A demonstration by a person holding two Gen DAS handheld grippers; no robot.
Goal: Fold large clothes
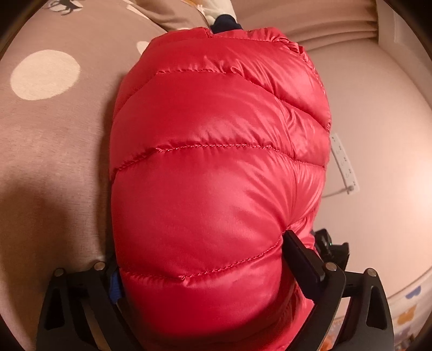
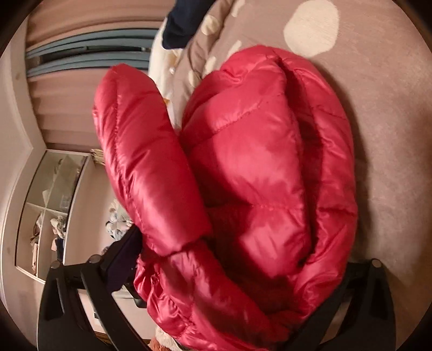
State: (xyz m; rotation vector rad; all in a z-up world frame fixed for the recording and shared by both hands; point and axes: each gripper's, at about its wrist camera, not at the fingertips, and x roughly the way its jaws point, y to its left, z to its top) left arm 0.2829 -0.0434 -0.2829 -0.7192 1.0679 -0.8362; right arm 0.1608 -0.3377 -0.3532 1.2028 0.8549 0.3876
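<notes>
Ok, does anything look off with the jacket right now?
One sleeve of the jacket sticks out loose to the side in the right wrist view, apart from the folded body, not tucked in.

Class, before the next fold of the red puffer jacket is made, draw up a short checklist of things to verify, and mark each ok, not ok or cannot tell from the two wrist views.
1. Left gripper holds the red puffer jacket: ok.
2. Right gripper holds the jacket: ok.
3. Jacket over the dotted bedspread: ok.
4. Sleeve tucked in: not ok, it hangs loose.
5. Dark garment beyond the jacket, clear of it: cannot tell.
</notes>
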